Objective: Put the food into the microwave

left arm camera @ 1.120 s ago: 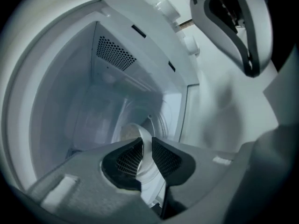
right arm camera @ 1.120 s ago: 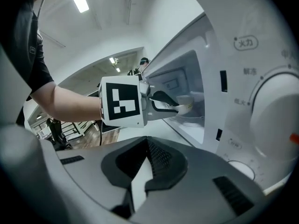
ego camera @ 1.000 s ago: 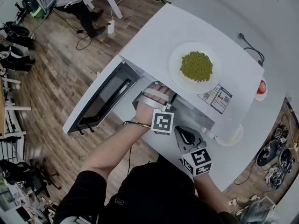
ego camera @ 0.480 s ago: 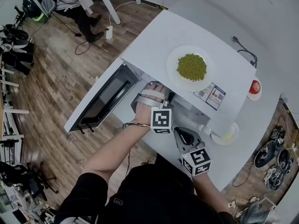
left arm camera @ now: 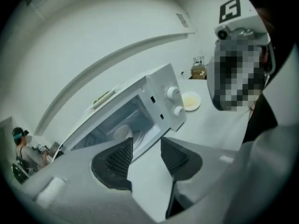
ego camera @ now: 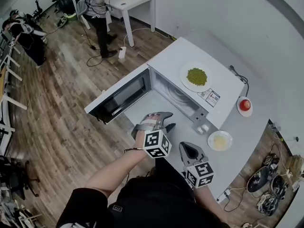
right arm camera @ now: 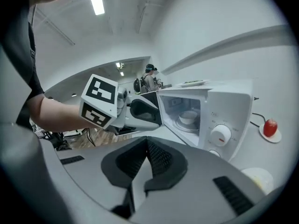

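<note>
atop the boxy white microwave [ego camera: 171, 63], door [ego camera: 118, 98] swung open, round white plate of green food [ego camera: 196, 76], cavity mostly hidden from overhead, pale bowl [right arm camera: 189, 117] faintly visible inside, left gripper [left arm camera: 145, 155] jaws just opened wide, nothing between, right gripper [right arm camera: 146, 158] jaws together, empty

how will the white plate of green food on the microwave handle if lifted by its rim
The round white plate looks rigid and smooth, so a rim grip may slip. Its heap of small green pieces would probably roll off if tilted. Resting atop the white microwave, it should slide easily when pushed.
</note>
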